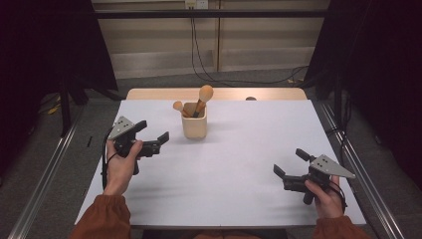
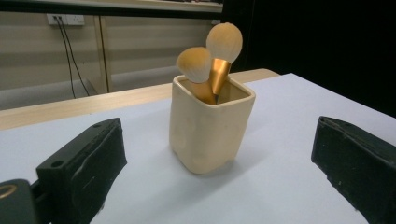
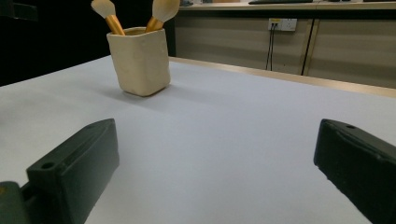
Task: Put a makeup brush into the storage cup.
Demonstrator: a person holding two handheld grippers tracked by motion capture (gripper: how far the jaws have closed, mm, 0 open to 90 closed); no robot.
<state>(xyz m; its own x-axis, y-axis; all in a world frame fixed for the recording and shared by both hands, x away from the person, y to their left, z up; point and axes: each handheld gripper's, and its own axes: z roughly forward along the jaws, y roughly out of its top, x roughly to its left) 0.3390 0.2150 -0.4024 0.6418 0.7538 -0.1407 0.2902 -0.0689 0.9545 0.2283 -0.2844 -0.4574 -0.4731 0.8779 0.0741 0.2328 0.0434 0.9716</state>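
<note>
The left gripper (image 1: pixel 152 135) hovers with its jaws spread wide and empty, the cream cup (image 2: pixel 208 128) standing just ahead of it, squarely between the jaws in the left gripper view. Two makeup brushes (image 2: pixel 224 43) stand in the cup, heads up. The right gripper (image 1: pixel 290 163), also wide open and holding nothing, sits well back from the cup on the white table (image 1: pixel 239 159). This looks like the approach: next, the left gripper likely needs to reach forward and close on the cup or a brush.

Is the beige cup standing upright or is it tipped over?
Upright. The beige cup rests flat on its base on the table, opening upward, with two brushes standing inside it, heads up.
</note>
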